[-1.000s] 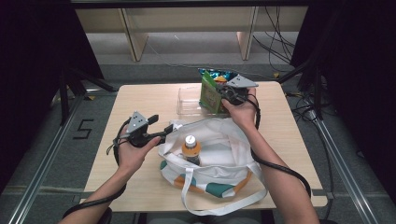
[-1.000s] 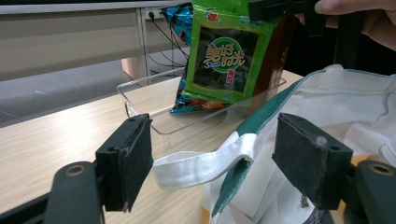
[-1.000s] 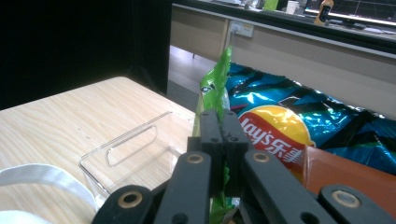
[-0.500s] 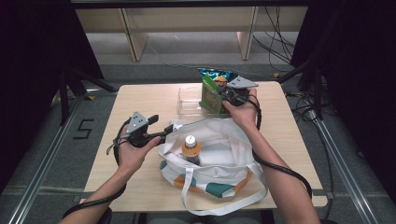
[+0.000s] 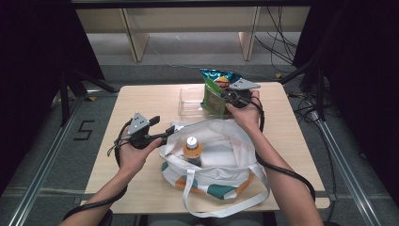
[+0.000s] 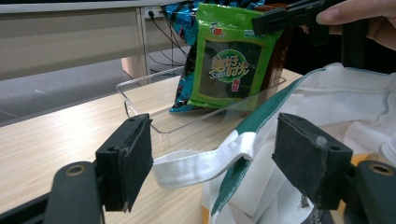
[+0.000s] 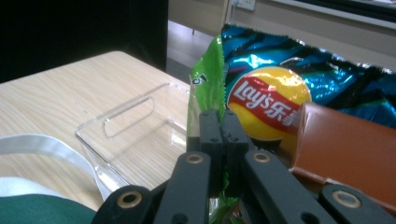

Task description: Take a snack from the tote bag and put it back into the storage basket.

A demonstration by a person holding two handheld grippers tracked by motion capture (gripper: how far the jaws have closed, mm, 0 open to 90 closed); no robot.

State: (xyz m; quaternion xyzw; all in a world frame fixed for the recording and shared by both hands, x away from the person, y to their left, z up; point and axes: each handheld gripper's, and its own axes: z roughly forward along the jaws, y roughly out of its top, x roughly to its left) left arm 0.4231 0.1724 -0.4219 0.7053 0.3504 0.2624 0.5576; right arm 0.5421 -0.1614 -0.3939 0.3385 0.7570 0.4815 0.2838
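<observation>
Two hand-held grippers are at work. Nearest me, the left hand-held gripper (image 5: 162, 135) sits with jaws apart at the rim of the white tote bag (image 5: 221, 150), a strap (image 6: 201, 163) lying loose between its pads. Beyond the bag, the right hand-held gripper (image 5: 225, 96) is clamped on the top edge of the green seaweed packet (image 5: 214, 98). That packet stands upright in the clear tray (image 5: 190, 101), long axis vertical, hanging below the jaws, the bag mouth just toward me. Behind it leans a blue chip bag (image 7: 299, 84).

Green seaweed packet (image 6: 232, 58), blue chip bag (image 7: 327, 79), white tote (image 5: 221, 141).
</observation>
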